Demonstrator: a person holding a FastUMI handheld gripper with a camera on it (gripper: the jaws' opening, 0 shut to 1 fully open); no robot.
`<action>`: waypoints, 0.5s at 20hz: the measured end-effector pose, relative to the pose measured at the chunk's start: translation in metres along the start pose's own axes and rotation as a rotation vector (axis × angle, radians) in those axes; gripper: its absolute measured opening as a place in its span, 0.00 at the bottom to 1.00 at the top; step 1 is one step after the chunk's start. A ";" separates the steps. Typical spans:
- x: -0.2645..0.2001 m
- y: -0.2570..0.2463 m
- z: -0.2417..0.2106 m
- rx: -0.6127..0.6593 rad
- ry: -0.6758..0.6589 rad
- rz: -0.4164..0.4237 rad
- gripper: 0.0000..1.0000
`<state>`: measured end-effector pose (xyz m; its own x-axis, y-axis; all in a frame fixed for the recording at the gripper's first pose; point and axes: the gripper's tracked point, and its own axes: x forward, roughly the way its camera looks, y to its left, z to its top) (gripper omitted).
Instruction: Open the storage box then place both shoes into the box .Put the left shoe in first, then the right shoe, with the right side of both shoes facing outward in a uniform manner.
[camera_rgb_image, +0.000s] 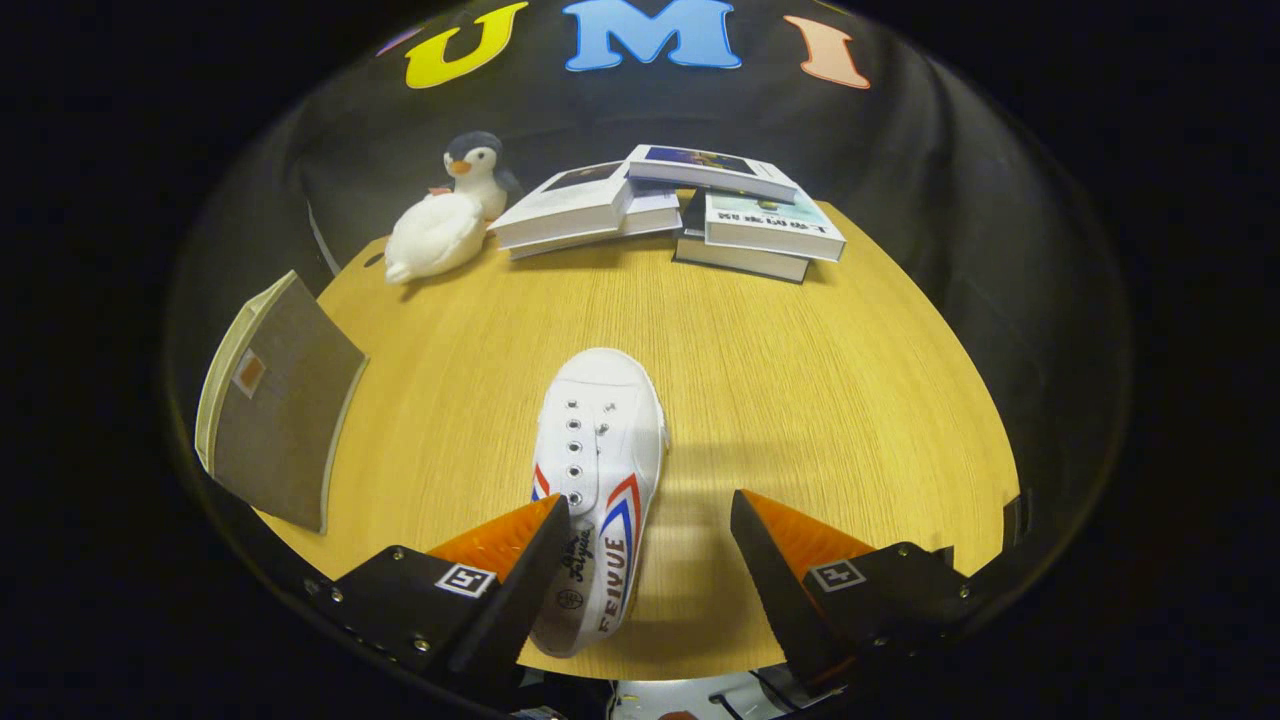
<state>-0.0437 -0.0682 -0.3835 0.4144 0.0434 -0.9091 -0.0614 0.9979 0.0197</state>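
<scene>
So jaws (650, 540) are spread wide, gripping nothing. White canvas sneaker (600, 480) lies on the bench (800, 380), lower centre, touching the left finger. Storage box (275, 400) sits mid-left; no shoe boxed yet, judging from this.

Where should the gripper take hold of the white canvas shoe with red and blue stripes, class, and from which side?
Grip the white canvas shoe across its heel collar, coming from above and behind. The heel end lies between the open gripper fingers, toe pointing away, and the opening gives walls narrow enough to pinch.
</scene>
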 end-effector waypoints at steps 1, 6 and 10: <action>0.004 -0.001 -0.005 -0.002 0.020 -0.002 0.98; 0.018 -0.002 -0.015 -0.028 0.065 0.001 0.98; 0.023 0.000 -0.018 -0.019 0.084 0.024 0.94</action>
<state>-0.0509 -0.0678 -0.4116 0.3355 0.0621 -0.9400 -0.0875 0.9956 0.0345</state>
